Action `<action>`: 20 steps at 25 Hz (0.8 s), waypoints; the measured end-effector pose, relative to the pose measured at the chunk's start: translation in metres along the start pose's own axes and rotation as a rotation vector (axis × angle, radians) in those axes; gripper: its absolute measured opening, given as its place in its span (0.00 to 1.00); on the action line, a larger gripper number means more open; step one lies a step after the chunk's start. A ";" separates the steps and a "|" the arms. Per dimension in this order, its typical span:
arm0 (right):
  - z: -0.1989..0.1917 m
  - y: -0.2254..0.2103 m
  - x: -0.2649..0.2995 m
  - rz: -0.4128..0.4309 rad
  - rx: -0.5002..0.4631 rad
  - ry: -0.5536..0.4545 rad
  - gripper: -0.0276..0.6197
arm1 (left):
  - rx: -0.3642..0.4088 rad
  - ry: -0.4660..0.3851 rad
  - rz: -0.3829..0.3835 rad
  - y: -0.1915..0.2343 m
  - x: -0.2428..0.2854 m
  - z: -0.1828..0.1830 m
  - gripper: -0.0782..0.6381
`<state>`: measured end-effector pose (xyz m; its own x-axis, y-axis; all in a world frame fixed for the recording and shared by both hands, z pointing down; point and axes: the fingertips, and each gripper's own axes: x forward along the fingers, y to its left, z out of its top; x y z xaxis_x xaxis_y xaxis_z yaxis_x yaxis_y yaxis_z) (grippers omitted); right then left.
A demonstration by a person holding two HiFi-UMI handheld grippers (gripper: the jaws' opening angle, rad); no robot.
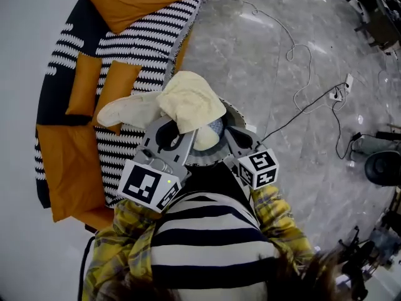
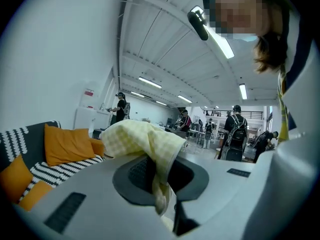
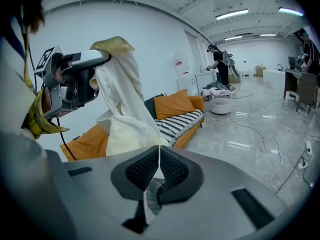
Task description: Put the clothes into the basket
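A pale yellow checked garment (image 1: 188, 102) hangs in the air between both grippers, over the person's front. My left gripper (image 1: 177, 130) is shut on one part of it; in the left gripper view the cloth (image 2: 145, 139) drapes out of the closed jaws of the left gripper (image 2: 159, 176). My right gripper (image 1: 227, 130) is shut on another part; the cream fabric (image 3: 125, 114) rises from the right gripper (image 3: 159, 166) up to the left gripper (image 3: 75, 79). A round grey container (image 1: 233, 110) shows partly under the garment. A white round tub (image 3: 220, 104) with clothes stands far off by the sofa's end.
A black-and-white striped sofa (image 1: 144, 36) with orange cushions (image 1: 135, 2) lies along the left. Cables (image 1: 301, 99) and a power strip (image 1: 348, 80) trail over the glossy grey floor on the right. Dark equipment (image 1: 379, 162) stands at the right edge. People (image 2: 235, 129) stand far back.
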<state>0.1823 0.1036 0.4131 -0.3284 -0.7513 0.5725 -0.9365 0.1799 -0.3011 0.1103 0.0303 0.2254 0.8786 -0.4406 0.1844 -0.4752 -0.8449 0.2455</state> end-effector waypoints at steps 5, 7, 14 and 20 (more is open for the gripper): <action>-0.004 -0.018 -0.016 -0.043 0.023 -0.013 0.09 | -0.025 0.027 -0.094 -0.032 0.020 -0.012 0.17; -0.007 -0.022 -0.021 -0.055 0.031 -0.012 0.09 | -0.035 0.036 -0.124 -0.043 0.026 -0.017 0.17; -0.022 -0.031 -0.028 -0.075 0.054 0.005 0.09 | -0.066 0.105 -0.163 -0.054 0.038 -0.053 0.17; -0.034 -0.033 -0.027 -0.072 0.064 0.025 0.09 | -0.066 0.240 -0.161 -0.049 0.041 -0.116 0.17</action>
<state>0.2181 0.1396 0.4339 -0.2644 -0.7443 0.6132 -0.9482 0.0847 -0.3061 0.1639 0.0887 0.3314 0.9102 -0.2116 0.3560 -0.3397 -0.8732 0.3495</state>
